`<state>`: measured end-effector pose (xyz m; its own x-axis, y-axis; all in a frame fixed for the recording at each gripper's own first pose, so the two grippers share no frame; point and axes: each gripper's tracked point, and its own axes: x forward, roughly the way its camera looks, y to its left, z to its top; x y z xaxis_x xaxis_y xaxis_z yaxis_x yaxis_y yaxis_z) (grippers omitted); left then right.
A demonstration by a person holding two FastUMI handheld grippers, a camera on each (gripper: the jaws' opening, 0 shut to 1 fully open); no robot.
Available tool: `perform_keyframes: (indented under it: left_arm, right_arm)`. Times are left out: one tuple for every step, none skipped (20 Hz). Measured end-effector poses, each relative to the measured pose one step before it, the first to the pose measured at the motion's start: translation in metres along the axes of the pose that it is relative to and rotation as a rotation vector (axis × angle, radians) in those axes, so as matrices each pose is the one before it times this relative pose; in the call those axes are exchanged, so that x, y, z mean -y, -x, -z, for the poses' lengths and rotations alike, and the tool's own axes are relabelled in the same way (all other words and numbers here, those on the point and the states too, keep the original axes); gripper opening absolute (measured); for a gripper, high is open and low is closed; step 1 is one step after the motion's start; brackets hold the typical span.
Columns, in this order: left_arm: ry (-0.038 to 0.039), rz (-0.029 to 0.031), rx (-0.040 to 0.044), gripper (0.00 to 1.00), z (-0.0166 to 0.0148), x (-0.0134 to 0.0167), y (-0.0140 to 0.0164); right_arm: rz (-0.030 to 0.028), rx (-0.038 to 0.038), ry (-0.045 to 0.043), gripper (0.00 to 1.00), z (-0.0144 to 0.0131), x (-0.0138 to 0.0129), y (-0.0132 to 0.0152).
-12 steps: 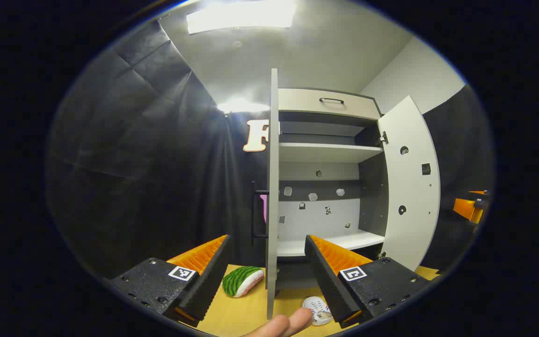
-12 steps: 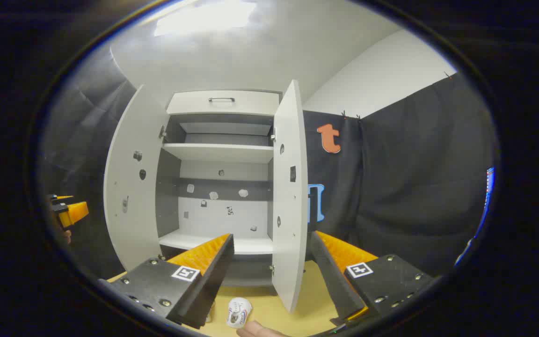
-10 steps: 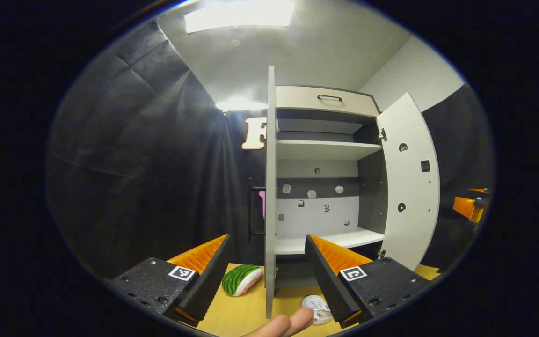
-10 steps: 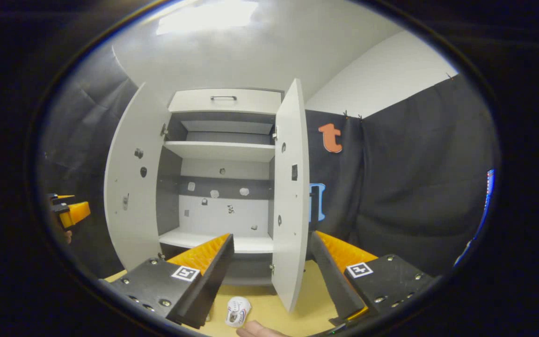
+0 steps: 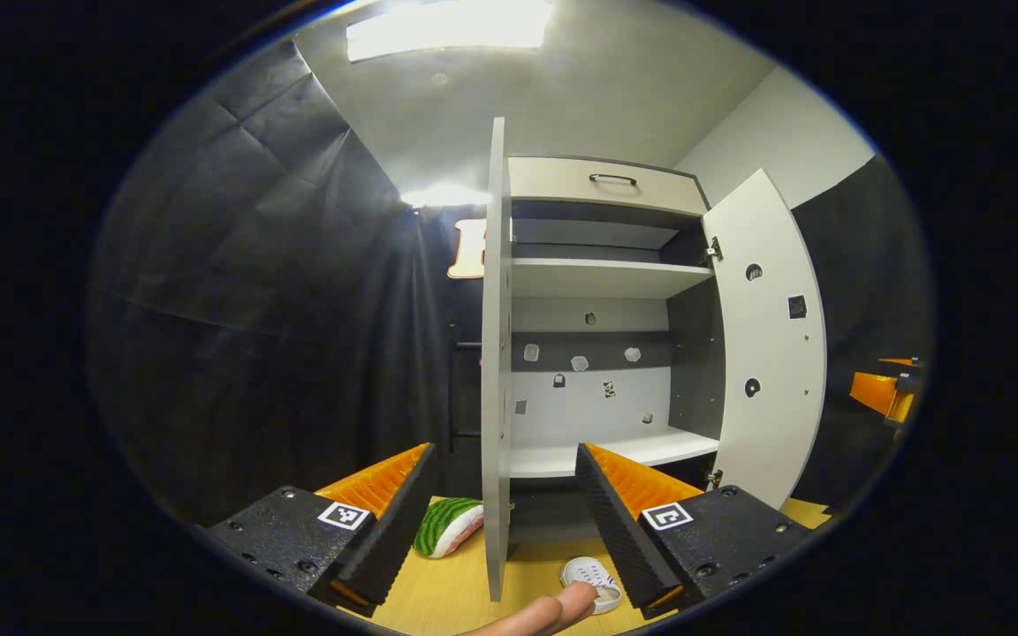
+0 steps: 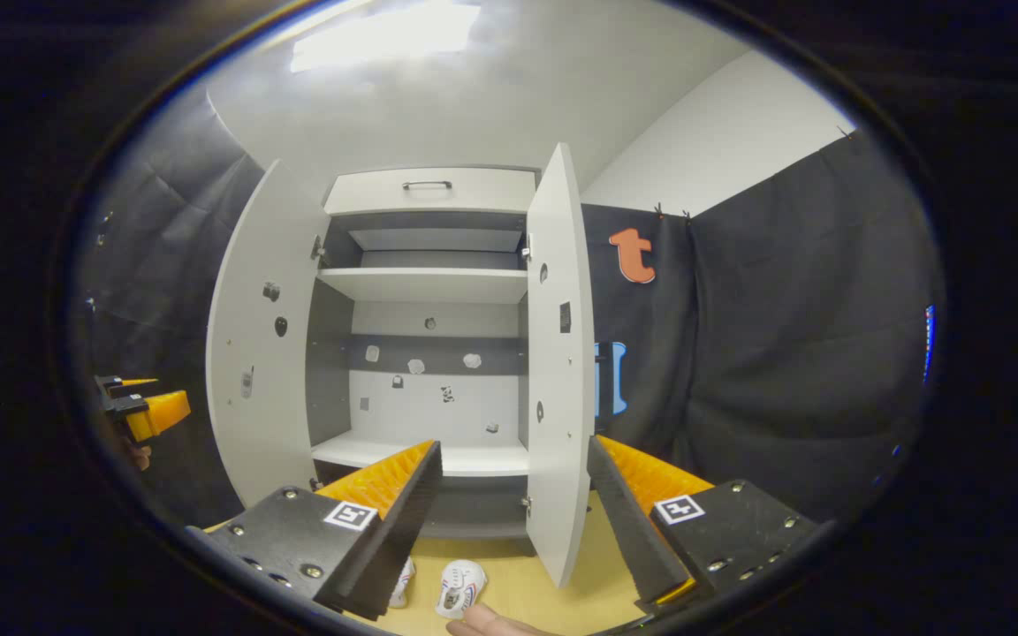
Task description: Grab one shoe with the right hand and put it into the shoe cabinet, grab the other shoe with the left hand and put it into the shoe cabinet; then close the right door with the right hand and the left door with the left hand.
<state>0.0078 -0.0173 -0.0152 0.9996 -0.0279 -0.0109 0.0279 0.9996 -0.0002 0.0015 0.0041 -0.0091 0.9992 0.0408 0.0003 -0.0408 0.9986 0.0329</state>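
The white shoe cabinet (image 6: 425, 190) stands with both doors swung open and its lower shelf (image 6: 465, 459) bare. Two small white shoes (image 6: 460, 587) (image 6: 403, 583) lie side by side on the yellow wooden surface (image 6: 518, 574) in front of it. One white shoe (image 5: 593, 579) lies low in the left gripper view. My left gripper (image 5: 505, 448) is open, above the surface, level with the left door's edge (image 5: 496, 353). My right gripper (image 6: 513, 442) is open, facing the right door (image 6: 558, 353). Neither holds anything. The left gripper (image 6: 151, 411) also appears far left in the right gripper view.
A green striped, watermelon-like object (image 5: 447, 527) lies left of the left door. A person's fingertip (image 5: 553, 614) pokes in near the shoe. The open right door (image 5: 765, 353) juts toward me; the other gripper (image 5: 885, 393) hangs beyond it. Black cloth walls flank the cabinet.
Both views drifted a little: the cabinet slid left in the left gripper view and right in the right gripper view, where a second shoe came into sight. Both grippers stayed open.
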Motion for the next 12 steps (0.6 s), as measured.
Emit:
perform_keyframes:
  left_arm:
    - [0.00063,0.00123,-0.00529,0.93,0.00182,-0.00030,-0.00130]
    - [-0.00058,0.00144,-0.00173,0.96,0.00196,0.00032,-0.00123]
    - [0.00103,0.00305,0.00568,0.96,0.00029,0.00073,-0.00134]
    - [0.00660,0.00308,0.00060,0.93,0.00157,0.00064,-0.00207]
    - [0.00669,0.00907,-0.00599,0.96,0.00319,0.00225,-0.00041]
    - [0.01375,0.00693,0.00019,0.96,0.00281,0.00145,0.00064]
    - [0.01471,0.00868,0.00263,0.96,0.00003,0.00149,-0.00002]
    - [0.01288,0.01421,0.00254,0.96,0.00219,0.00225,0.00085]
    - [0.00610,0.01666,-0.00815,0.96,0.00424,0.00363,0.00090]
    - [0.00122,-0.01140,-0.00482,0.93,0.00600,-0.00425,0.00258]
    - [-0.00711,-0.01511,0.01078,0.96,-0.00042,-0.00496,0.00081]
    - [-0.00644,-0.00859,0.00316,0.96,0.00355,-0.00307,0.00277]
  right_arm:
    - [0.00036,0.00180,-0.00207,0.98,0.00009,0.00008,-0.00198]
    - [0.00132,-0.00075,0.00081,0.98,0.00048,0.00009,-0.00076]
    - [-0.00069,-0.00244,0.00404,0.98,0.00165,-0.00036,-0.00043]
    - [-0.00178,-0.00344,0.00370,0.99,0.00171,-0.00131,-0.00010]
    - [-0.00324,-0.00541,0.00474,0.94,0.00267,-0.00214,-0.00125]
    - [-0.00318,-0.00554,0.00508,0.99,0.00441,-0.00212,-0.00207]
    - [-0.00477,-0.00790,0.00495,0.99,0.00453,-0.00221,-0.00124]
    - [-0.00514,-0.00564,0.00176,0.98,0.00432,-0.00291,-0.00220]
    - [-0.00072,-0.00944,0.00604,0.98,0.00635,-0.00149,-0.00379]
    - [0.00023,-0.00945,0.00802,0.98,0.00681,-0.00138,-0.00357]
    - [0.00054,-0.00707,0.00505,0.98,0.00736,-0.00207,-0.00457]
    - [0.00033,-0.00903,0.00298,0.94,0.00850,-0.00195,-0.00391]
